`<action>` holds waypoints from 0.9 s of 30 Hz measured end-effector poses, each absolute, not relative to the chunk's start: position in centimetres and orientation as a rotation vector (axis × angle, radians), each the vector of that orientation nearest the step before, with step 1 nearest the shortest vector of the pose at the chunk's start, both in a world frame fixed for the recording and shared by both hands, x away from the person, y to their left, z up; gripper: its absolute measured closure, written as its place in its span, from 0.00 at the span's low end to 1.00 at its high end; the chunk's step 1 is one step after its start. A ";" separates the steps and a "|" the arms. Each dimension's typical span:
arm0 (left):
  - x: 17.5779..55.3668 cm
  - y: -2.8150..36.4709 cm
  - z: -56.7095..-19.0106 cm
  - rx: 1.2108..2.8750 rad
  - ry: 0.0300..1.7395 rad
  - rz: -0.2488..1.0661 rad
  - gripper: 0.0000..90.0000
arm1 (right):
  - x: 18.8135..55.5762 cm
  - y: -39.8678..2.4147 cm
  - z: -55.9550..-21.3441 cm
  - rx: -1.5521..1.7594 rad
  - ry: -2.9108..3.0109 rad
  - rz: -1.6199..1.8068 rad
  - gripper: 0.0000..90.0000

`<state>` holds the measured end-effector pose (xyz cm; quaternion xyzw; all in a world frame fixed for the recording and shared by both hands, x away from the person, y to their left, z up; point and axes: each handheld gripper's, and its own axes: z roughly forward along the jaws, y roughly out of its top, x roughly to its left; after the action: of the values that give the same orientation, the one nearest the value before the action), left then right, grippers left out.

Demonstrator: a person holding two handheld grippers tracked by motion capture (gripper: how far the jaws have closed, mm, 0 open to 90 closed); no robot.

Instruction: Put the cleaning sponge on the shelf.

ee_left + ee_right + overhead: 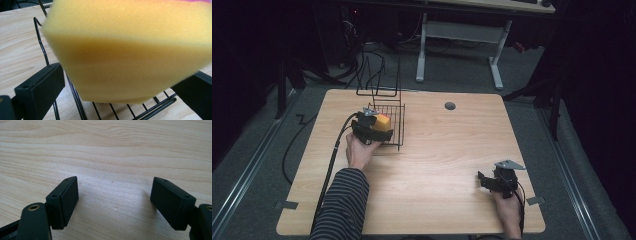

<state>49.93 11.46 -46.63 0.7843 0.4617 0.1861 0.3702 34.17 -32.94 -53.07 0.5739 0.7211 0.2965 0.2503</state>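
One yellow sponge (130, 55), soft, light and easily squashed, sits at one wire rack (388, 125) on the worktop (447, 165); best taken across its broad flat faces. The left gripper (373, 126) stands with jaws apart either side of it, pads clear. The right gripper (113, 202), jaws apart, is empty.
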 end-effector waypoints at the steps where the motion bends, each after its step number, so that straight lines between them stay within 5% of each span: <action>1: 49.9 11.4 -46.6 2.014 1.182 0.480 0.00 | 34.2 -32.9 -53.1 1.562 1.963 0.807 0.25; 27: 47.8 12.3 -45.7 2.019 1.155 0.501 0.00 | 34.2 -32.9 -53.1 1.564 1.962 0.809 0.25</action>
<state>47.83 12.34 -45.71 0.7876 0.4508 0.1955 0.3719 34.17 -32.92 -53.07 0.5746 0.7204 0.2973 0.2500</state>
